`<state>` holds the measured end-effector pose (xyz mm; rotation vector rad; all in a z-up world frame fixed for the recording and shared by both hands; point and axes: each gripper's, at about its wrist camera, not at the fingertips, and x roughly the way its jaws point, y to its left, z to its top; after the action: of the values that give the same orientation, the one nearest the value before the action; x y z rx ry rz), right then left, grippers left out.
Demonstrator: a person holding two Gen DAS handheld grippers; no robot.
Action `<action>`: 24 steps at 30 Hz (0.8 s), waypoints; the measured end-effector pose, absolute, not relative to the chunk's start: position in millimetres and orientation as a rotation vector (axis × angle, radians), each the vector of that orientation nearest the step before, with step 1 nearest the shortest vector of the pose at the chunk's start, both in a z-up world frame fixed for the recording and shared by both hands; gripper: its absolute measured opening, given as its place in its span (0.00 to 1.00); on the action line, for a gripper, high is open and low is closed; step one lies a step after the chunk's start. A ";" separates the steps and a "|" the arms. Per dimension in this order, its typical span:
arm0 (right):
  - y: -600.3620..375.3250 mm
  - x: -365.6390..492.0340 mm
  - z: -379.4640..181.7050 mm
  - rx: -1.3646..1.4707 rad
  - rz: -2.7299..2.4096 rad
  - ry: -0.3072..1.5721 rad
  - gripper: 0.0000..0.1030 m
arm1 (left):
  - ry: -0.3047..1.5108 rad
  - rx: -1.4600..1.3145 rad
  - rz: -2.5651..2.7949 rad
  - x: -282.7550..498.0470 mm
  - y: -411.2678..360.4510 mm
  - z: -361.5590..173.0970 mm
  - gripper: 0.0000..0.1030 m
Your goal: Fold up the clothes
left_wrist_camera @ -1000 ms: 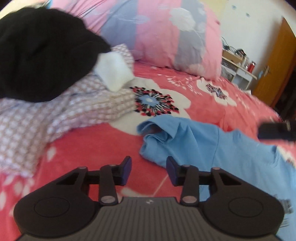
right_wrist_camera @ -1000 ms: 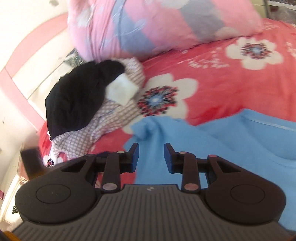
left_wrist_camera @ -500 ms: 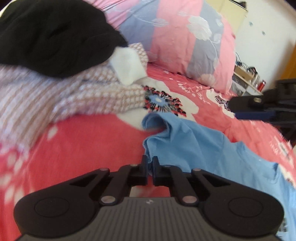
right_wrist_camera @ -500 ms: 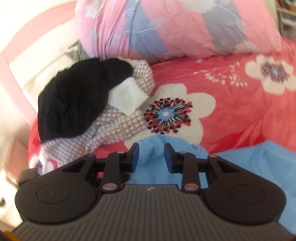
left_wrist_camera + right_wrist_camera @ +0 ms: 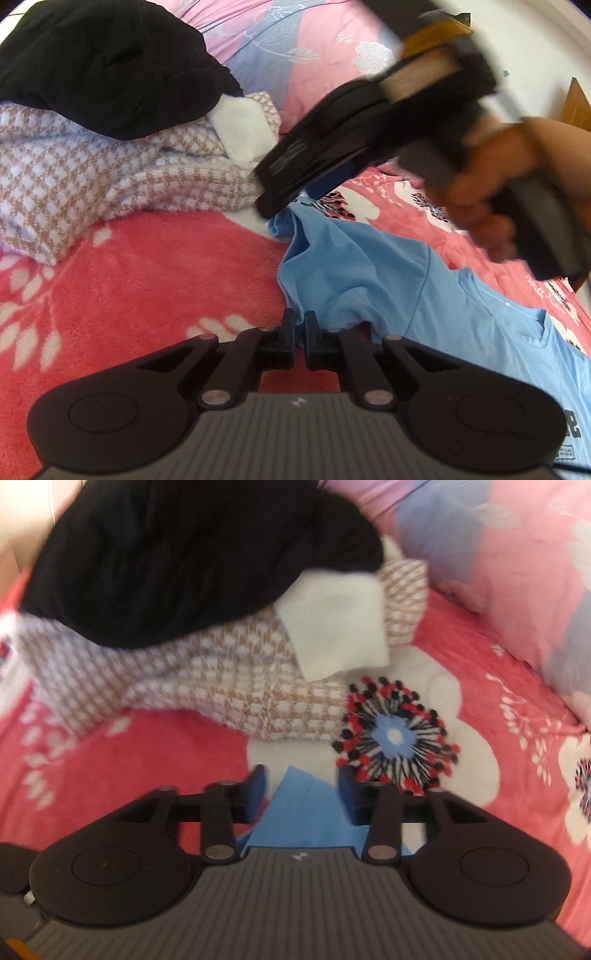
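**Q:** Bedding first, from the left wrist view: what lies around the tongs?

**A:** Coral-red fleece bedspread with white flowers [image 5: 155, 266] spreads ahead of the left gripper [image 5: 300, 325]. Its jaws are clamped on an edge of the light blue cotton T-shirt [image 5: 369, 273], which runs ahead and to the right of the tips. Ahead and left sits a brown-and-white houndstooth knit garment [image 5: 110, 173] with a black crumpled garment [image 5: 110, 62] on top. The right gripper [image 5: 280, 199], blurred, reaches toward the shirt's far sleeve tip.

**Q:** And the right wrist view?

**A:** The right gripper [image 5: 302, 790] has its jaws apart, a blue fabric point [image 5: 303, 805] lying between them. Houndstooth knit lies just ahead; a pink-and-lilac floral pillow [image 5: 517, 572] sits ahead and right.

**Q:** Procedure?

**A:** Judged: lower until the cloth sits deep between the pads, then close fully. Keep the left clamp firm. Avoid catching the bedspread pile or the knit.
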<state>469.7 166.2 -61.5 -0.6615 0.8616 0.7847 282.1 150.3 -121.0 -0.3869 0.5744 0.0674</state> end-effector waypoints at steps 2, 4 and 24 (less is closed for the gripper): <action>175.7 475.2 -74.4 -0.726 0.746 0.891 0.48 | 0.565 -0.392 0.049 280.4 150.7 -121.5 0.05; 161.8 481.4 -70.6 -0.634 0.711 0.893 0.06 | 0.551 -0.395 0.013 277.8 150.3 -120.7 0.05; -100.6 415.8 -121.3 0.907 0.429 0.675 0.06 | 0.477 -0.352 -0.194 270.3 136.5 -116.4 0.05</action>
<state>415.8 -100.6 -121.3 0.9068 0.6746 0.4292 270.3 136.5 -116.4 -0.3521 0.4770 -0.1941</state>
